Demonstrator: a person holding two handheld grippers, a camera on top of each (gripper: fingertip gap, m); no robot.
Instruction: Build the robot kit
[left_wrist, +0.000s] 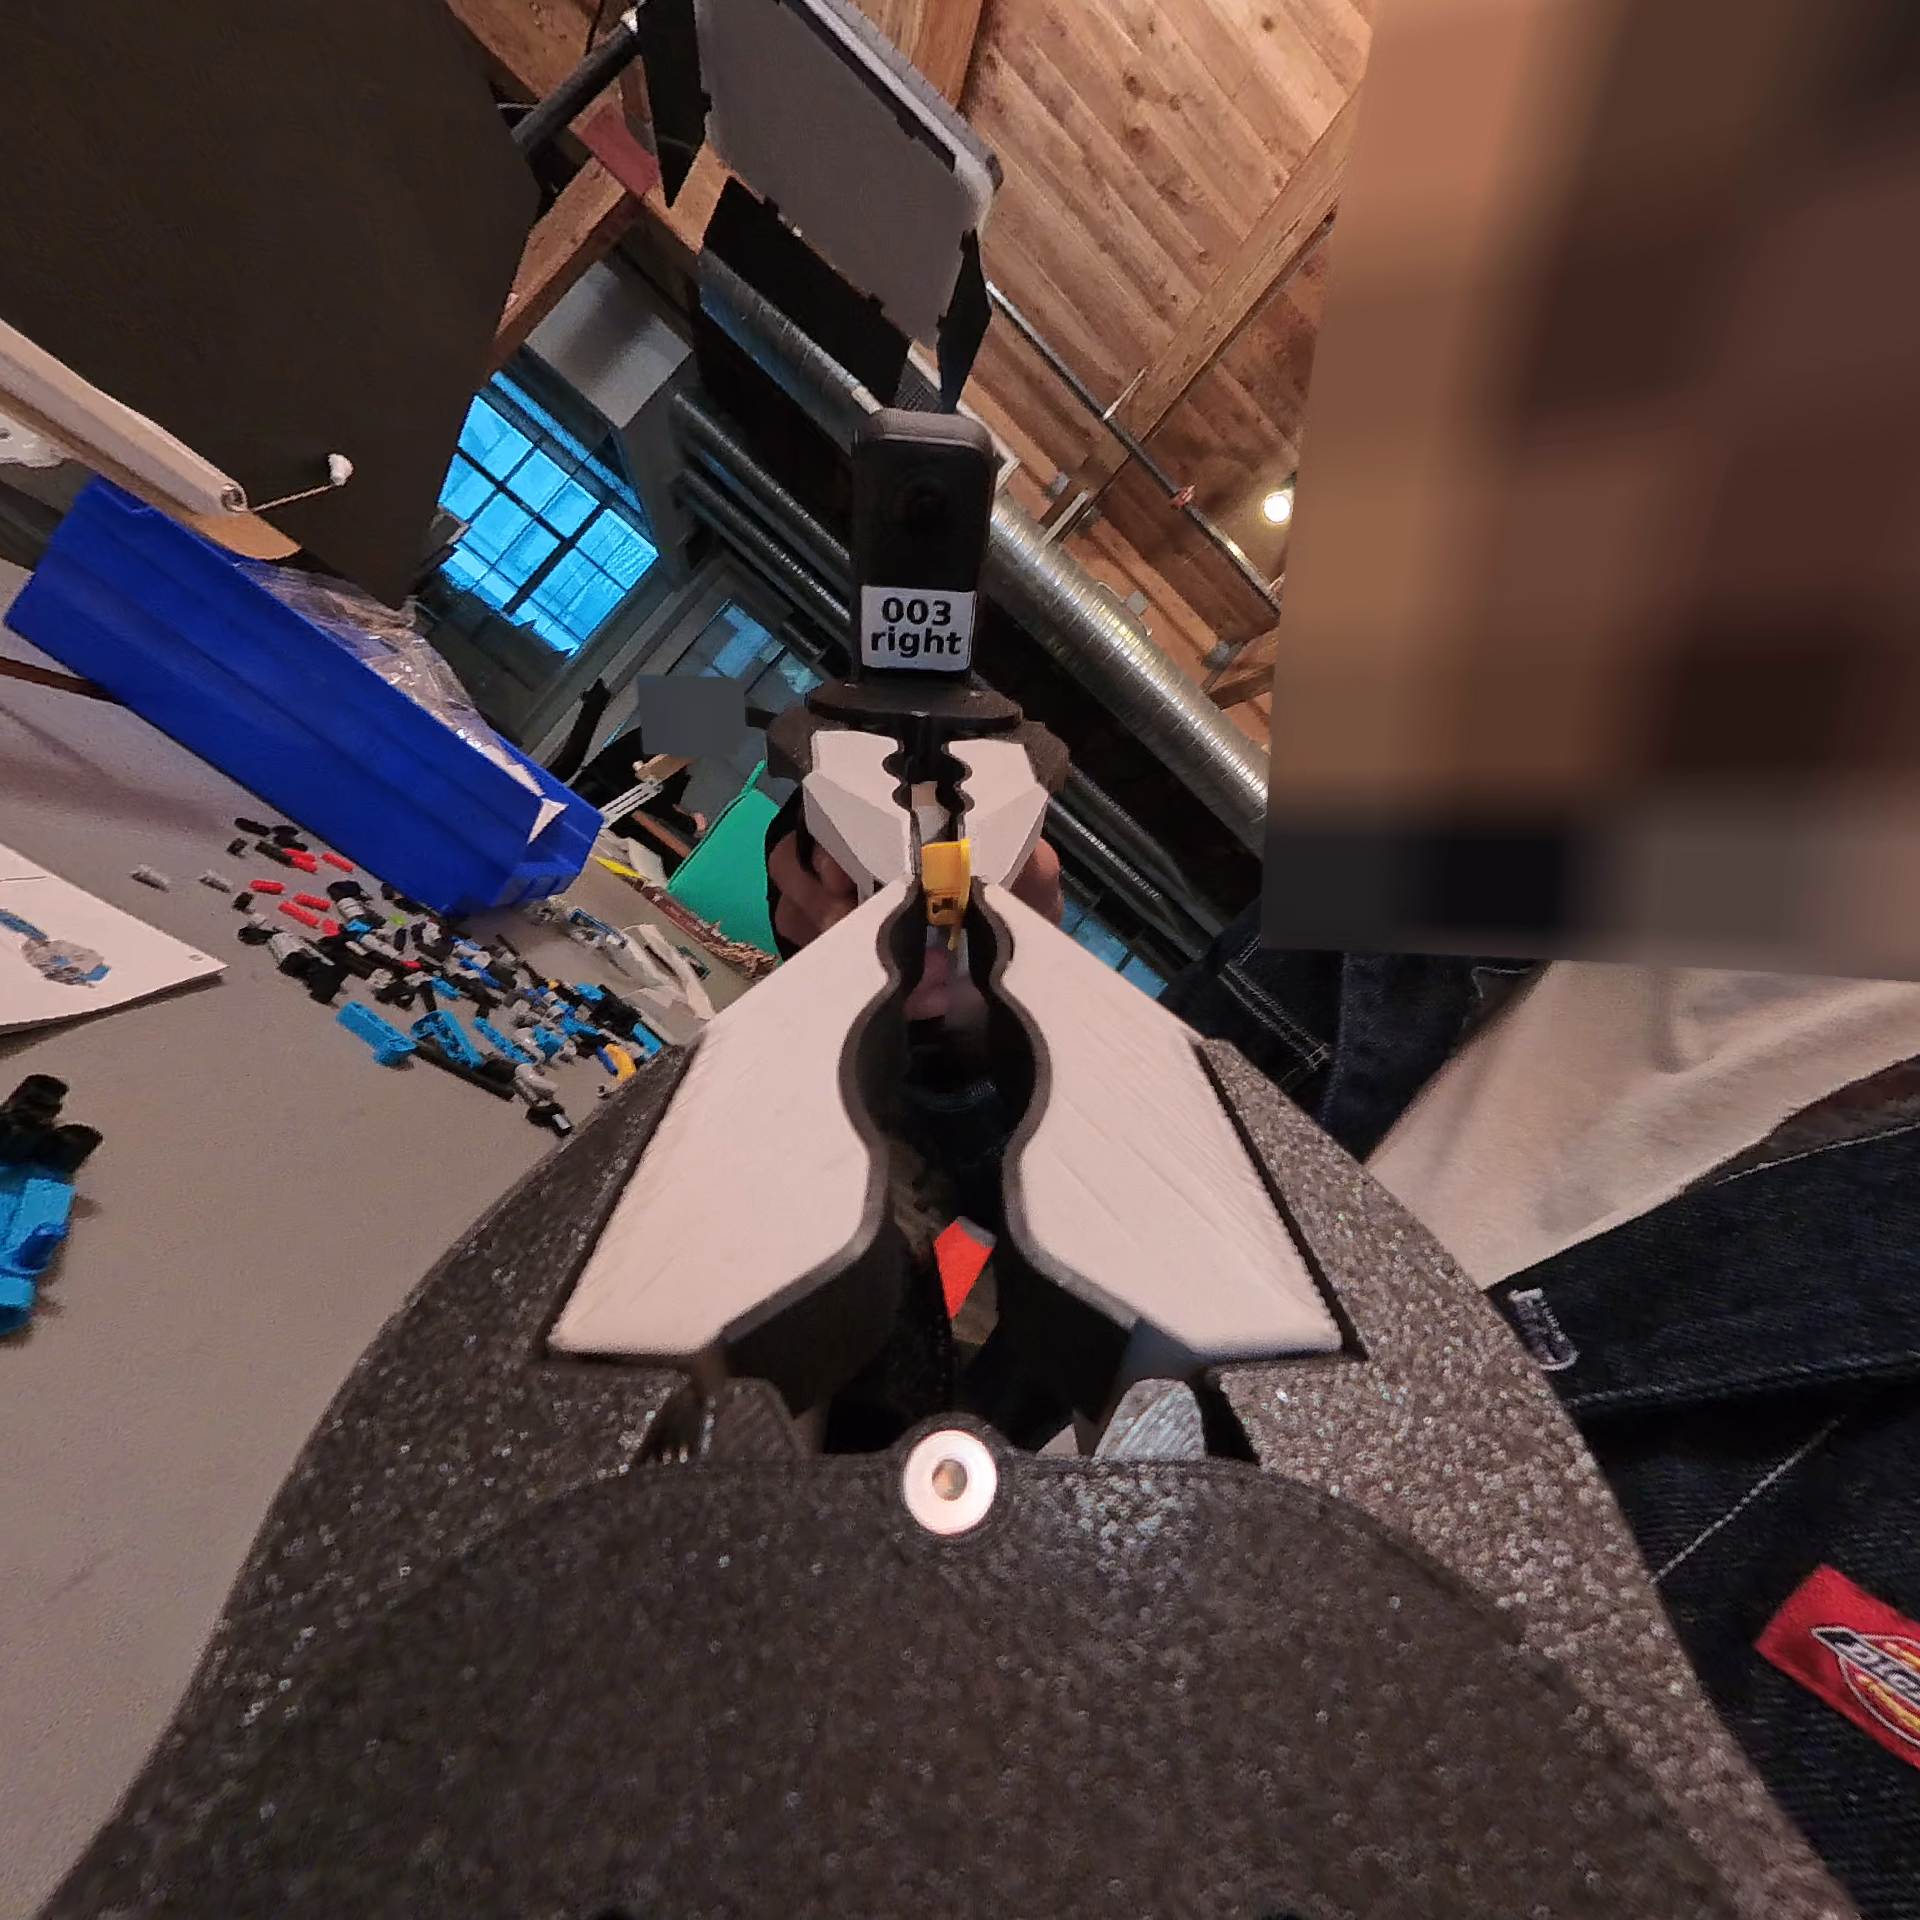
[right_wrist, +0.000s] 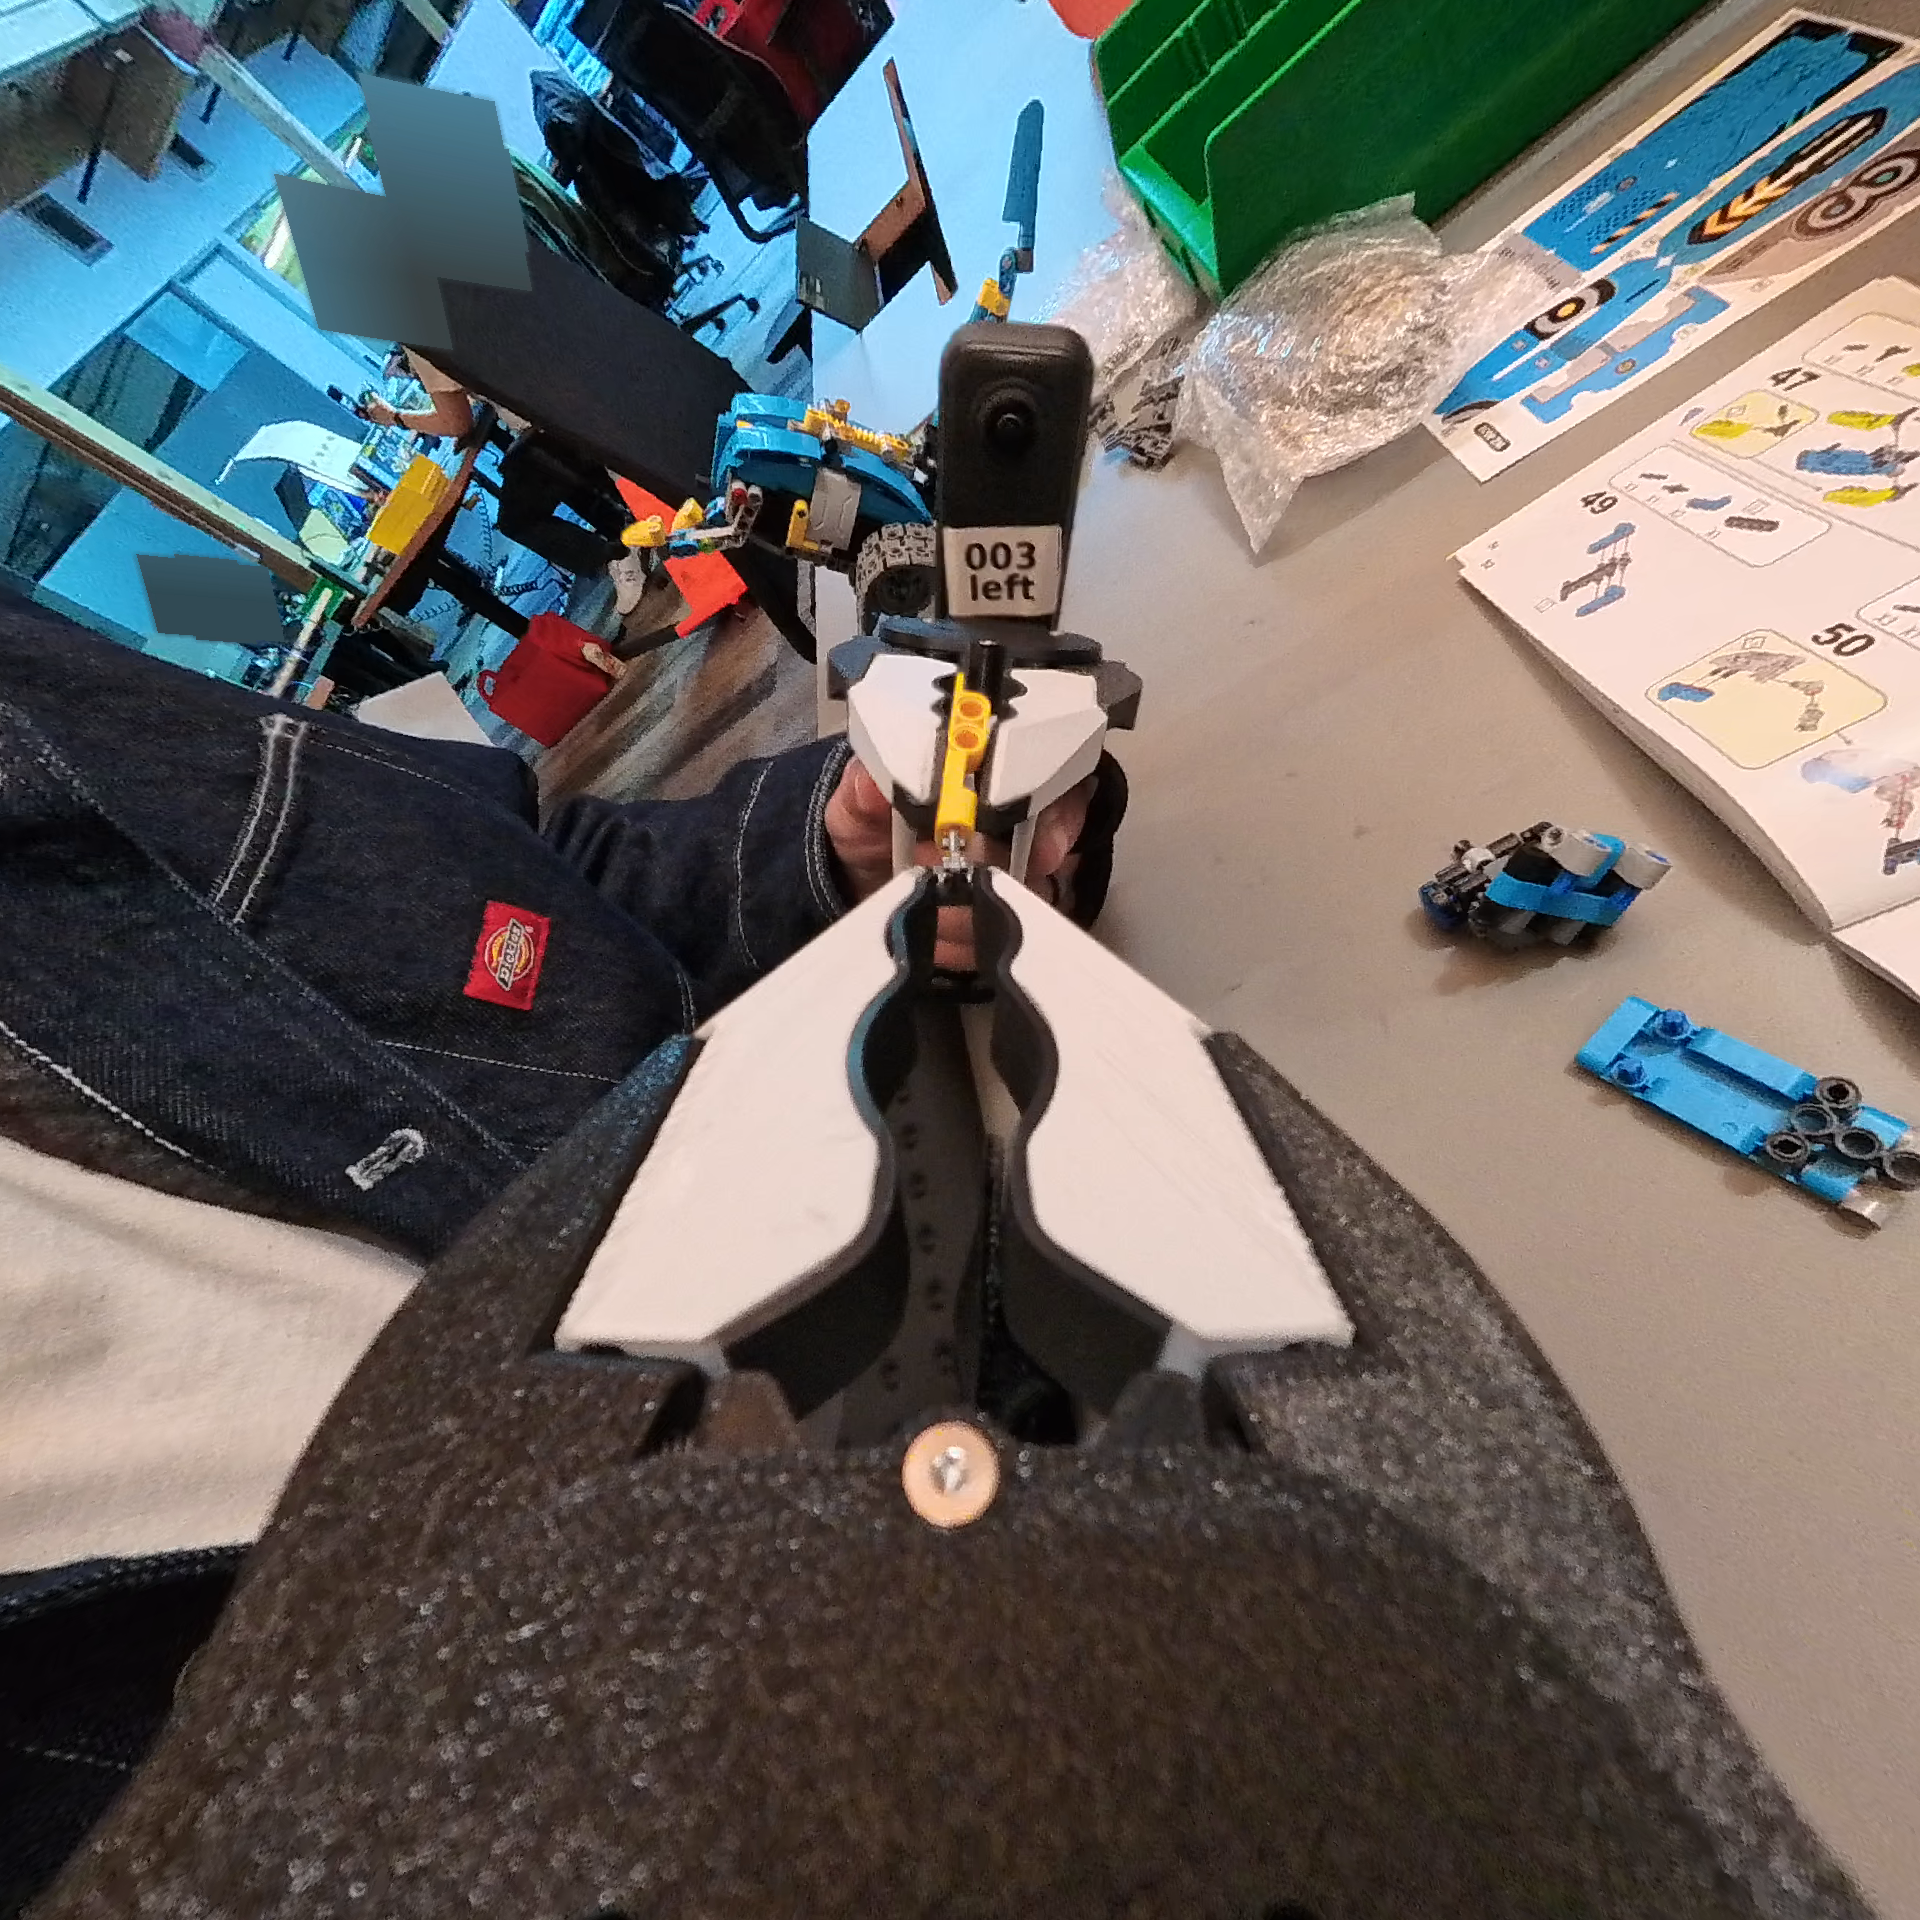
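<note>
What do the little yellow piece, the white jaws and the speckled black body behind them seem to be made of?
The yellow piece, pinched between both grippers, looks like hard moulded plastic: glossy, with round pin holes. The white jaws look 3D-printed plastic, matte with fine parallel layer lines. The black body seems a rough, grainy plastic with pale flecks, possibly also printed; the exact material cannot be told.

A grey table (right_wrist: 1299, 790) carries everything. Taking the open instruction booklet (right_wrist: 1704, 665) as landmark: a small blue-and-black brick assembly (right_wrist: 1543, 883) lies just beside its near edge, a blue plate with black rings (right_wrist: 1745, 1112) nearer still, crumpled clear bags (right_wrist: 1320, 343) and a green bin (right_wrist: 1330, 125) beyond it. Elsewhere, loose small bricks (left_wrist: 436, 966) lie scattered beside a blue bin (left_wrist: 281, 686).
</note>
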